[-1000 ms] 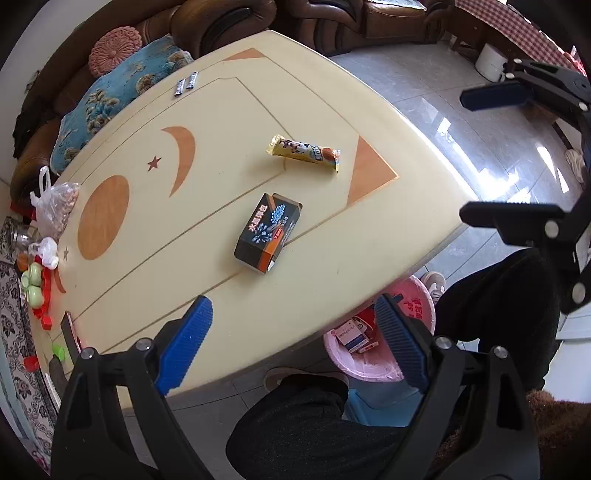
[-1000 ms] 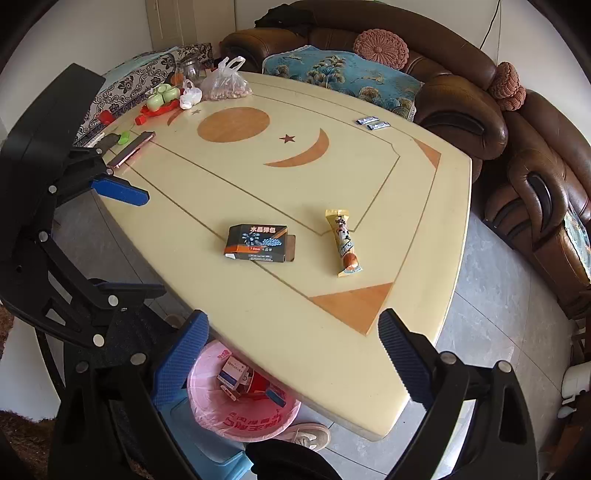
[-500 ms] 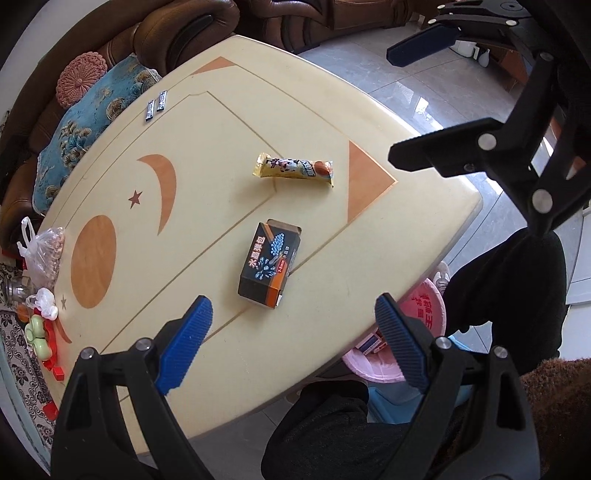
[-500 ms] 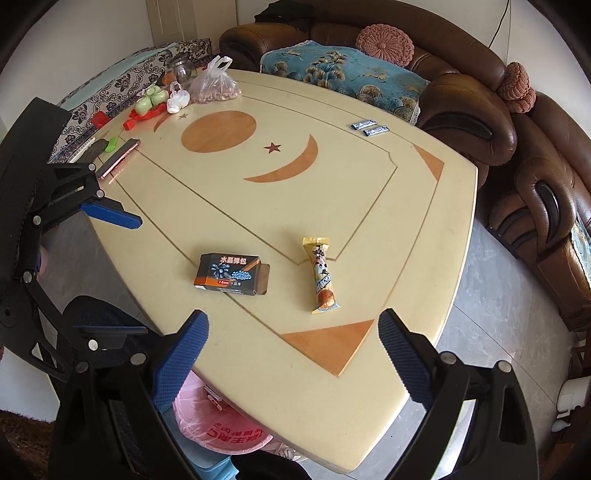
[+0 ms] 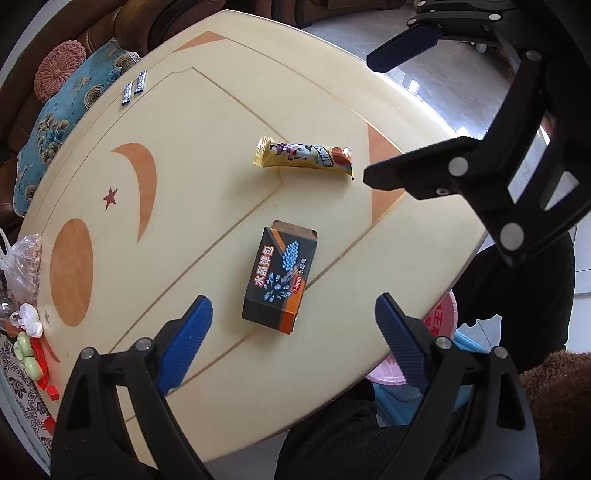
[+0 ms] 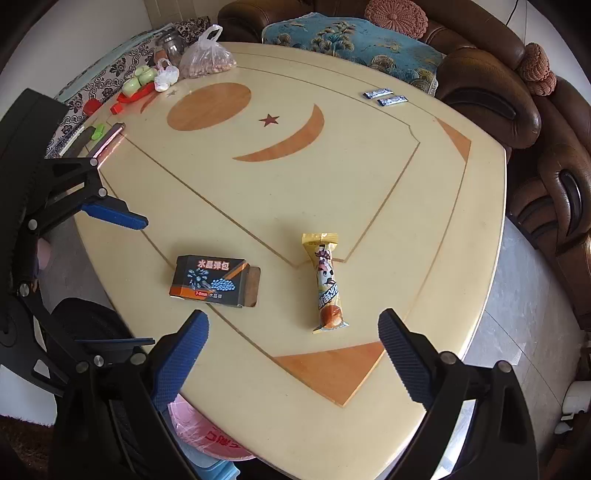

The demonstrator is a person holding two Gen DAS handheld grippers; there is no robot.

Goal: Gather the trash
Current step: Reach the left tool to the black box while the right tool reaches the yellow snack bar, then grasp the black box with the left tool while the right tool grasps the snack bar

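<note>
Both grippers hang over the desk (image 5: pixel 207 206) with jaws spread and empty. The black carton (image 5: pixel 279 277) lies centre frame, long axis running away between the left gripper (image 5: pixel 293 325); the snack wrapper (image 6: pixel 327 282) likewise faces the right gripper (image 6: pixel 293 341).

This is a home living room. A brown leather sofa (image 6: pixel 491 70) with a blue flowered cover (image 6: pixel 354 44) and round pink cushions (image 6: pixel 397 16) stands behind a cream tabletop (image 6: pixel 369 192) with moon and star patterns. The floor (image 6: pixel 517 314) has shiny grey tiles.
</note>
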